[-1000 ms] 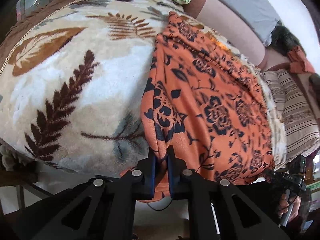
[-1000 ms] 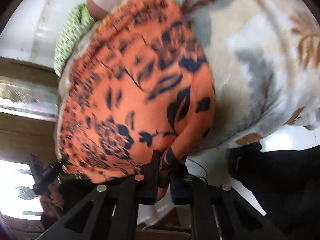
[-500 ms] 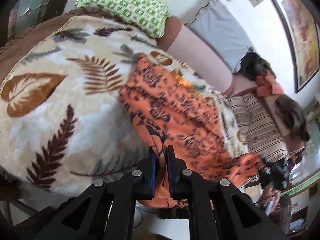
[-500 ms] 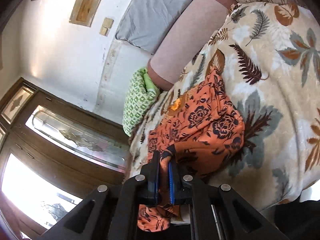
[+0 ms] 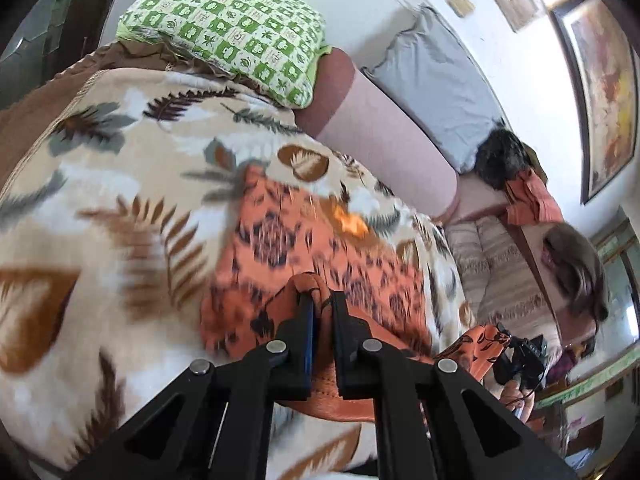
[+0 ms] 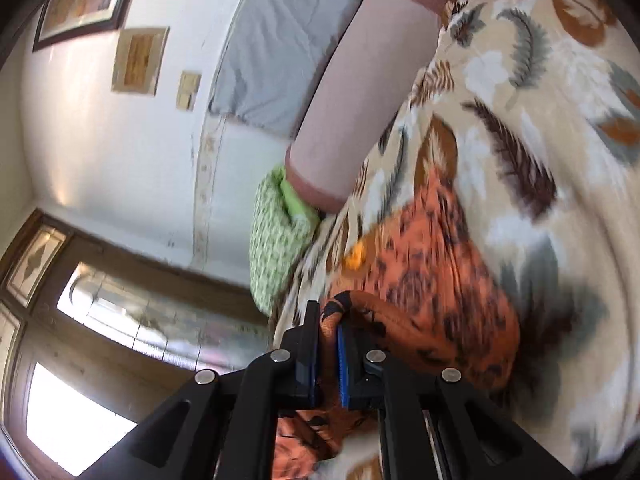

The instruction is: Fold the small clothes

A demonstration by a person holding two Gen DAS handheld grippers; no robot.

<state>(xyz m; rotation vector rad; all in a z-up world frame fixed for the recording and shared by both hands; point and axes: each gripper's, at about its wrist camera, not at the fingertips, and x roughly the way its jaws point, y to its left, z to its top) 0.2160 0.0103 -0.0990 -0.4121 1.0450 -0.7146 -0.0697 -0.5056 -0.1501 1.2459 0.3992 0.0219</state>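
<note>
Change: the orange floral garment (image 5: 320, 248), spread flat a second ago, is now seen with its near edge lifted off the leaf-print blanket (image 5: 120, 184); more wall and the green pillow (image 5: 232, 28) are brought into view.
Left tool (image 5: 322, 312): clamped tight on a bunched garment edge.
Right tool (image 6: 328, 332): likewise pinched closed on garment fabric.
Garment: lying on the bed, far part at 12 o'clock of both tools.

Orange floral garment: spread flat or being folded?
Mid-fold. Both grippers, left gripper and right gripper, pinch the orange garment's near edge, lifted over the part lying on the blanket.
</note>
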